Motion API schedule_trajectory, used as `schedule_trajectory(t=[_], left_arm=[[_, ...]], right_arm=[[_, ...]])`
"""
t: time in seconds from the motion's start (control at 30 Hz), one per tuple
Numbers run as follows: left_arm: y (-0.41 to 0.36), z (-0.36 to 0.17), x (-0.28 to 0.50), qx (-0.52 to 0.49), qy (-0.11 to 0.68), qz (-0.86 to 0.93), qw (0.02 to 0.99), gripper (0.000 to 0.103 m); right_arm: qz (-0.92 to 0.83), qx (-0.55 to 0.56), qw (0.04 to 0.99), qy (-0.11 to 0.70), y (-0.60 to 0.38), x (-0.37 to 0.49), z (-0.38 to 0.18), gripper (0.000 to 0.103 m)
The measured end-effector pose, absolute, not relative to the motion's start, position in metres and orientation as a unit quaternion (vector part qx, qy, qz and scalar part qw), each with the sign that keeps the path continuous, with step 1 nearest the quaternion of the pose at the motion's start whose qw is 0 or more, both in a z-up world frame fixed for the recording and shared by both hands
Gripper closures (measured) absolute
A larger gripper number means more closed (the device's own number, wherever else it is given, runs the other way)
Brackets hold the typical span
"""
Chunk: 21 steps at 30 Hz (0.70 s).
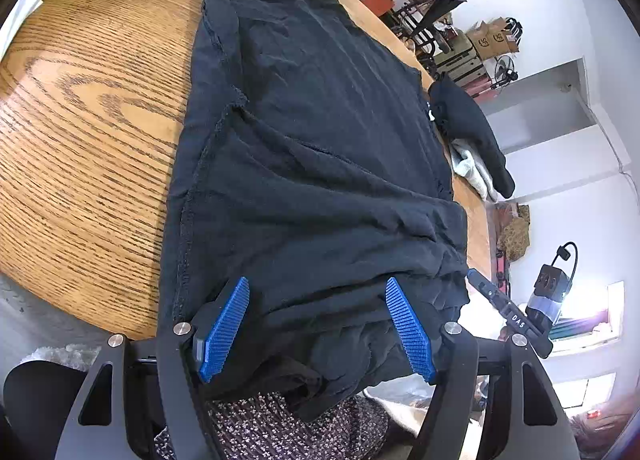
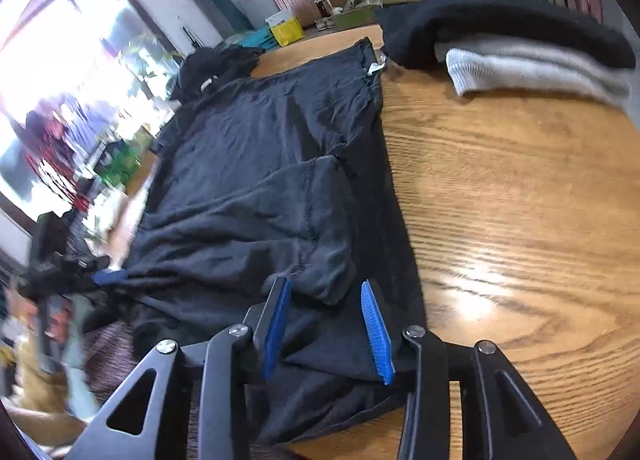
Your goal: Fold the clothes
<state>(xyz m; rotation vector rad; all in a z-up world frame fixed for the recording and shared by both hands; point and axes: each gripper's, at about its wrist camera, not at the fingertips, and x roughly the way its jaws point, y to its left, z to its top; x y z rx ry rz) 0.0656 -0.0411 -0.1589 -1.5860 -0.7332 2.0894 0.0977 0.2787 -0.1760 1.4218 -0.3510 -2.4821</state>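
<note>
Grippers first. Left gripper (image 1: pixel 318 326) sits low at the near edge of the wooden table (image 1: pixel 92 132), blue ribbed pads (image 1: pixel 224 330) spread wide apart, nothing pinched between them; dark cloth lies under and between the fingers. Right gripper (image 2: pixel 326 324) likewise low at the near edge, its pads (image 2: pixel 376 334) also apart, straddling a bunched fold of the same cloth without closing on it.

Black garment (image 1: pixel 320 120) is spread lengthwise across the table, running away from both cameras, with its near hem drooping over the table edge. A folded-in panel with a stitched seam (image 2: pixel 310 196) lies on top toward the right side.

Beyond, by the far right of the table: folded stack (image 2: pixel 520 40), black piece over a grey-white one, apart from the garment. Another dark heap (image 2: pixel 218 64) at the far end, touching it.

Hard to read: right view's left margin is motion-blurred. Patterned fabric (image 1: pixel 280 428) below the table edge is cut off by the frame. Holding hands are out of view.
</note>
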Motion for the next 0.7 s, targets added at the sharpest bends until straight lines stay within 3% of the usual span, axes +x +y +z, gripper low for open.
schedule_trajectory(t=[0.27, 0.4, 0.53, 0.7], left_arm=[[-0.043, -0.149, 0.062, -0.570, -0.227, 0.775, 0.152, 0.031], [-0.033, -0.139, 0.054, -0.573, -0.129, 0.806, 0.070, 0.031], [-0.020, -0.142, 0.051, -0.577, -0.073, 0.811, 0.055, 0.031], [-0.003, -0.147, 0.048, -0.582, -0.009, 0.812, 0.043, 0.031]], right_arm=[[-0.853, 0.501, 0.141, -0.047, 0.252, 0.088, -0.189, 0.061], [-0.855, 0.494, 0.147, -0.066, 0.252, 0.085, -0.189, 0.077], [-0.854, 0.496, 0.138, -0.078, 0.255, 0.083, -0.189, 0.094], [-0.851, 0.503, 0.108, -0.105, 0.275, 0.085, -0.190, 0.098]])
